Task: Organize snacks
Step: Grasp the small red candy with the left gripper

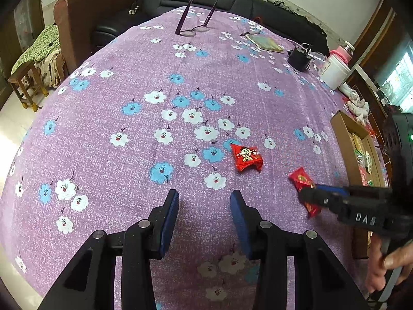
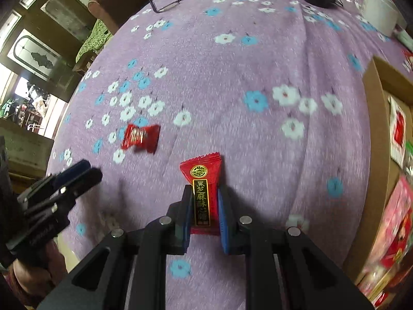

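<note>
At the far left, past the table edge, a brown armchair [image 1: 77,18] and a small wooden stool [image 1: 24,85] stand on the floor. Your left gripper [image 1: 204,199] hovers near you over the purple flowered tablecloth [image 1: 129,155], its jaws parted and holding nothing. Far across the cloth lie purple-framed glasses [image 1: 196,29]. Just beyond and right of that gripper, a red cartoon-face candy [image 1: 246,156] lies loose on the cloth. Further right, your right gripper [image 2: 202,193] is clenched on a long red sesame candy [image 2: 202,180], its blue pads pressing both sides, its crimped end sticking out past the fingertips above the cloth. At the right edge sits the cardboard box [image 2: 373,129], already holding wrapped snacks, with a white container [image 1: 334,73] beyond it.
</note>
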